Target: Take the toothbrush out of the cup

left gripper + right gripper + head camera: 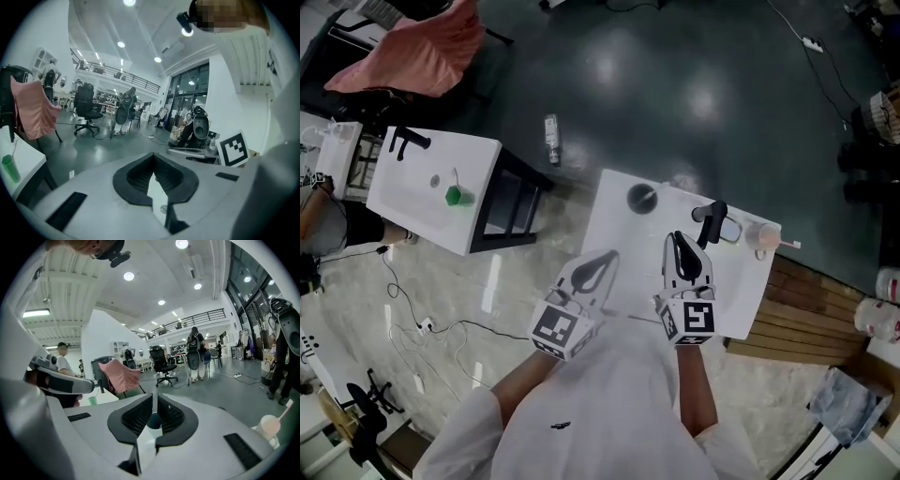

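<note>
Both are pinched shut on nothing: the left tool (pixel 612 254) and right tool (pixel 676 235) hang over the near side of the white desk (pixel 619 217). The cup (pixel 763 234) stands by the desk's right edge, the toothbrush (pixel 789 244) leaning out over its rim. I'd open the right tool, the nearer one, grip the handle above the rim and draw along its lean — otherwise the cup may tip.

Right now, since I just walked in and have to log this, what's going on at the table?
A person holds the left gripper and right gripper over the near edge of the white table, both shut on nothing. The toothbrush sits untouched in the cup at the table's right end, beside the black faucet.
</note>
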